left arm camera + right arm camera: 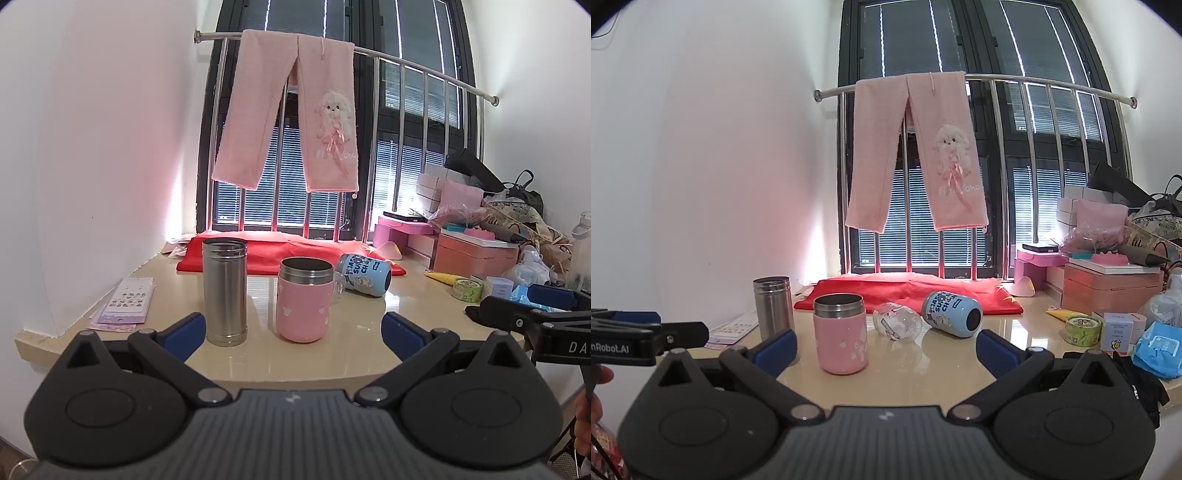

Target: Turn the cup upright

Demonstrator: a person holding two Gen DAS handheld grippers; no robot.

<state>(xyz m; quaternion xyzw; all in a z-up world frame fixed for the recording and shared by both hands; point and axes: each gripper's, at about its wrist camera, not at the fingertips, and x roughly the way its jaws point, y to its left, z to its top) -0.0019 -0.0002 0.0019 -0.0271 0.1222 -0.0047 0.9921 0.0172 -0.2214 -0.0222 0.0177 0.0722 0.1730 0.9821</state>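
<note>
A blue printed cup (364, 275) (952, 313) lies on its side on the beige table, its dark base end facing right. A clear glass cup (897, 320) lies on its side next to it, mostly hidden behind the pink cup in the left wrist view. A pink cup (303, 300) (841, 333) and a tall steel cup (225, 291) (773, 308) stand upright. My left gripper (291, 328) is open and empty, in front of the standing cups. My right gripper (886, 349) is open and empty, in front of the pink and lying cups.
A red cloth (908, 293) lies behind the cups under the window rail, where pink trousers (919, 155) hang. Sticker sheets (127, 301) lie at the left. Pink boxes (1108, 286), a tape tin (1082, 328) and a blue pack (1160, 349) crowd the right.
</note>
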